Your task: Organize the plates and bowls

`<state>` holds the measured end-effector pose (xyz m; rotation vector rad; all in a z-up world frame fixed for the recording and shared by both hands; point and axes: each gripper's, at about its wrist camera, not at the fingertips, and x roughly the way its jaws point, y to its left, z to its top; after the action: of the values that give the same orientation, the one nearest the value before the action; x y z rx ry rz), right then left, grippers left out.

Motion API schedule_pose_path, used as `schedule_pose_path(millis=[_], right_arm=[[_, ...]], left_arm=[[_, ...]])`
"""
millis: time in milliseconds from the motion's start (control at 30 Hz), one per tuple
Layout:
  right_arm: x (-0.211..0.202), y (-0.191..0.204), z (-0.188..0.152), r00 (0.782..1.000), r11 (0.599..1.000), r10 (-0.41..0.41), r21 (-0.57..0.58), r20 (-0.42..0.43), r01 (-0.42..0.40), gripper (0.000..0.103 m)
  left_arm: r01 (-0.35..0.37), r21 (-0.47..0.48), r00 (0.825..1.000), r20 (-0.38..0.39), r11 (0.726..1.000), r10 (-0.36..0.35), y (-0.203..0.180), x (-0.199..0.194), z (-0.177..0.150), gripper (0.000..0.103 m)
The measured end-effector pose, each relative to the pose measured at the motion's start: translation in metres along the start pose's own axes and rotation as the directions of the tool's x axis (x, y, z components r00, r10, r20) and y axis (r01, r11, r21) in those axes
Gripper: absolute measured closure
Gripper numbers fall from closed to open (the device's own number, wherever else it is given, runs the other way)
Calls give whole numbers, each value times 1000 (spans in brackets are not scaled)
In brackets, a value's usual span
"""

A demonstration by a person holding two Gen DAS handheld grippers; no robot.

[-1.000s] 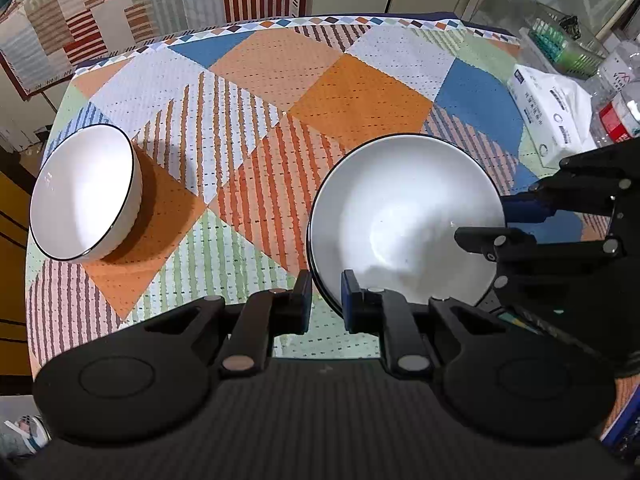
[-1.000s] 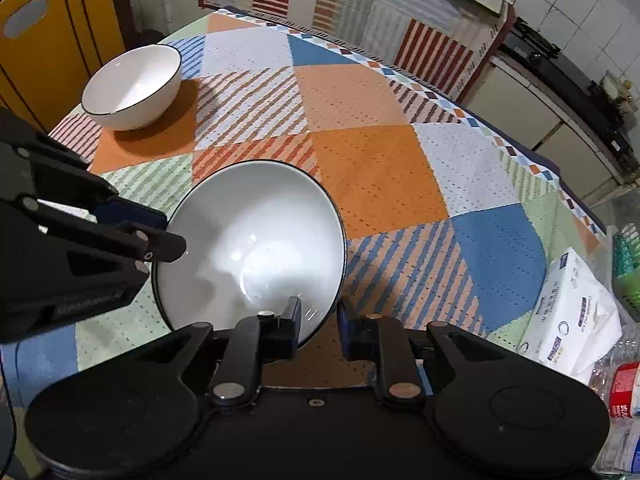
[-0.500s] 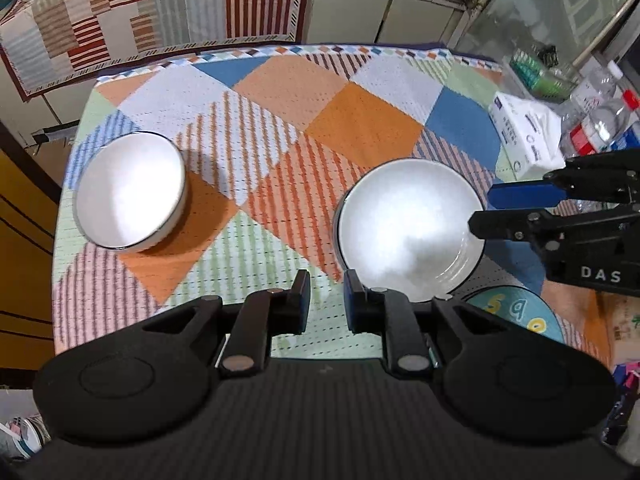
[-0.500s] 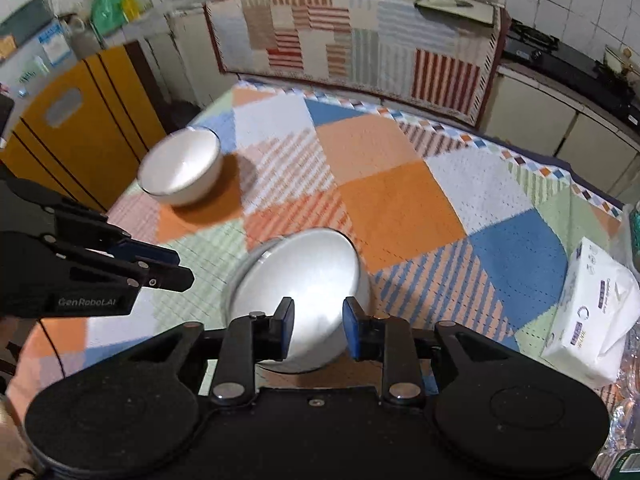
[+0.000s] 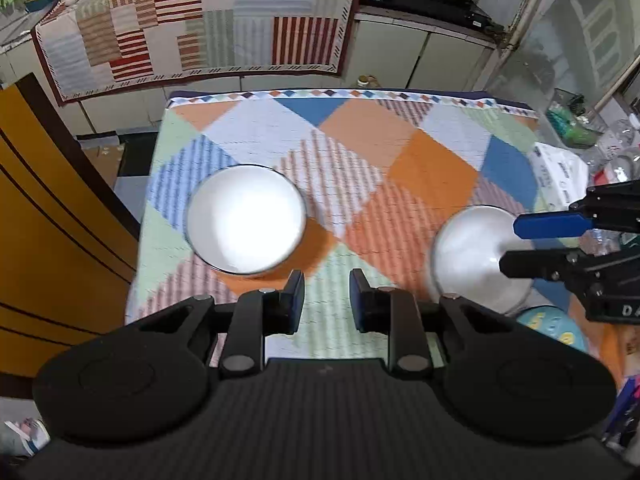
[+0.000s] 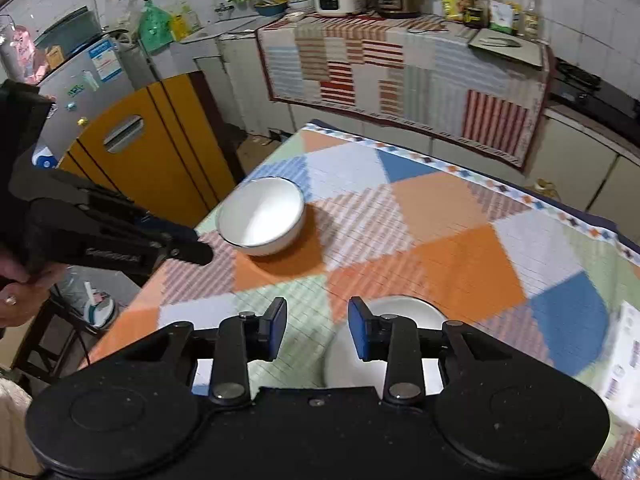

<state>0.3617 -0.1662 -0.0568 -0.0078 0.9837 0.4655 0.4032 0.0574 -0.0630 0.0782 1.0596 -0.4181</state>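
On the left of the checked tablecloth [image 5: 432, 168] the deep white dark-rimmed ceramic bowl [image 5: 246, 218], and right the shallow white ceramic plate [image 5: 476, 256], look rigid, glossy-slick, breakable, best pinched at rims; left gripper [image 5: 326, 300] and right gripper [image 6: 317, 328] gape empty.

Left wrist view: raised above the near edge of the table under the diamond-patterned multicolour tablecloth [image 5: 360, 152], tilted down, facing the far edge and striped-cloth counter [image 5: 192, 24]. Right wrist view: also high, near the table's right corner, facing diagonally toward the left edge and yellow panelled door [image 6: 152, 152]. Shared: tablecloth, black-rimmed white ceramic bowl [image 5: 246, 219] [image 6: 262, 216], counter. Both views motion-blurred
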Motion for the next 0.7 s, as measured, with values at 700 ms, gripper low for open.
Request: schedule_pose_path(millis=[700], right_arm=[[158, 24, 63, 998, 986, -7, 168, -58, 17, 40]], left_arm=[[-152, 40, 988, -12, 988, 153, 97, 81, 22, 51]])
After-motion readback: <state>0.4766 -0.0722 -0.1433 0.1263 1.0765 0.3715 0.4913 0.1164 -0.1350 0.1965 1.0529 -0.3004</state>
